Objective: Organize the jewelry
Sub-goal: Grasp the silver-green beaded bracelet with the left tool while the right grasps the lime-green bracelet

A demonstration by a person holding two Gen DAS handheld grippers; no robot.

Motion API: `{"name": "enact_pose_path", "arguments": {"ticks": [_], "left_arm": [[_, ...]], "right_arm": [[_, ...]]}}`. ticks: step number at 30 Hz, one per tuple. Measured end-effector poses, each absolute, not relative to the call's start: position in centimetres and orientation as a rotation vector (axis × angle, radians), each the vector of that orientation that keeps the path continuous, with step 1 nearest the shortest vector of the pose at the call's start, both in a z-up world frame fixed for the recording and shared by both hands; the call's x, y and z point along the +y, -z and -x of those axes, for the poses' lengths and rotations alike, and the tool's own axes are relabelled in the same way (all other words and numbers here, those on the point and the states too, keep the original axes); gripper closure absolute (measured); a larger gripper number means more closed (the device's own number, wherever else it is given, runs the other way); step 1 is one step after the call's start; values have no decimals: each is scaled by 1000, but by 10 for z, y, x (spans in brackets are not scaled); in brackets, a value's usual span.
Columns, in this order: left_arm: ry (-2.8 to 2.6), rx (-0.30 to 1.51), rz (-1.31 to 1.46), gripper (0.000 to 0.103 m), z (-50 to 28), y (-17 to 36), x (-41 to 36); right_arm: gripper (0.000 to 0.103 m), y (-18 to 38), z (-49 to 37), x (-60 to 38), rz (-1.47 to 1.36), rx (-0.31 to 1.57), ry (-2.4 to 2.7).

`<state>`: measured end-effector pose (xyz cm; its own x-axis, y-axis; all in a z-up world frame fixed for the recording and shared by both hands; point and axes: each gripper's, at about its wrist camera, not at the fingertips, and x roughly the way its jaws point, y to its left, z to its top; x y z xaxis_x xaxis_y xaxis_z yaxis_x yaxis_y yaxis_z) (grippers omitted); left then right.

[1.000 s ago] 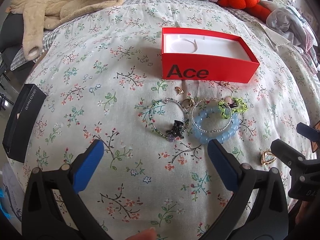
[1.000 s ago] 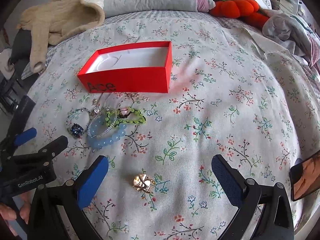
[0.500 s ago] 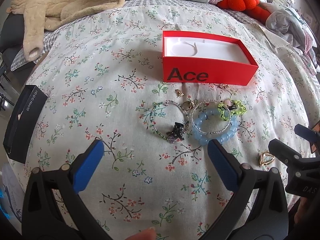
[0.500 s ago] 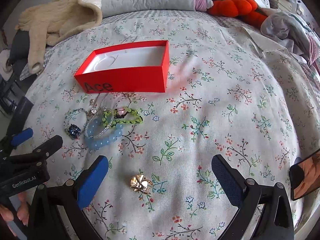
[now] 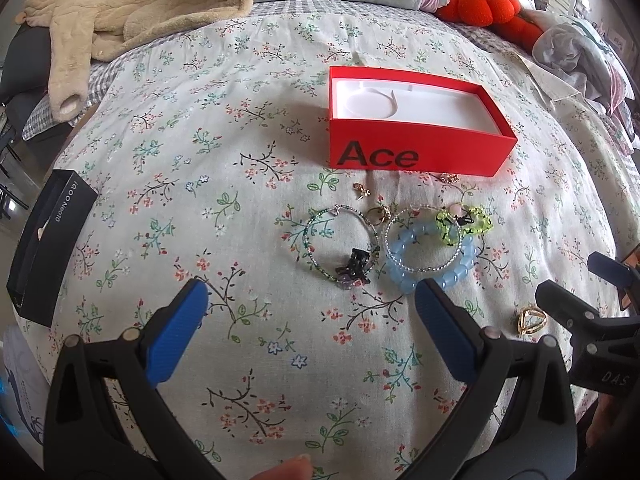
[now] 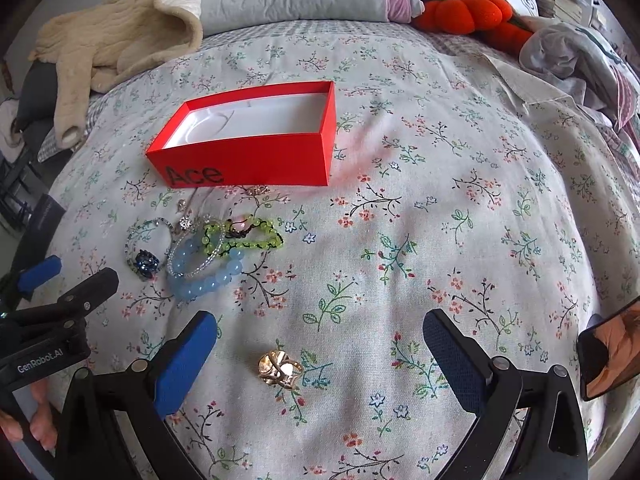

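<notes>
I hold my left gripper (image 5: 310, 310) and right gripper (image 6: 320, 336) wide apart over the bed (image 6: 460, 208); the gold ring (image 6: 279, 369) lies between my right fingers, bracelets (image 6: 204, 256) at ten o'clock, red box (image 6: 248, 140) at eleven

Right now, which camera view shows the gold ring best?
The right wrist view: the gold ring lies near the middle, unobstructed, between the open fingers of the right hand-held gripper. In the left wrist view the ring is small, near the right edge, beside that gripper.
</notes>
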<state>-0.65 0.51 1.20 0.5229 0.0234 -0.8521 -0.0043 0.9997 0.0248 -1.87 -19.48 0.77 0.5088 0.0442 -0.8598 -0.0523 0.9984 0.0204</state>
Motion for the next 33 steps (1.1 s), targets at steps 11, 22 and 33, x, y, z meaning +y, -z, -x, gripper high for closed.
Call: {"name": "enact_pose_path", "arguments": {"ticks": [11, 22, 33], "left_arm": [[2, 1015, 4, 0, 4, -22, 10], [57, 1065, 1, 0, -28, -34, 27], [192, 1177, 197, 13, -60, 2, 53]], "right_arm": [[0, -16, 10, -196, 29, 1018, -5], [0, -34, -22, -203, 12, 1106, -38], [4, -5, -58, -199, -95, 1178, -191]]}}
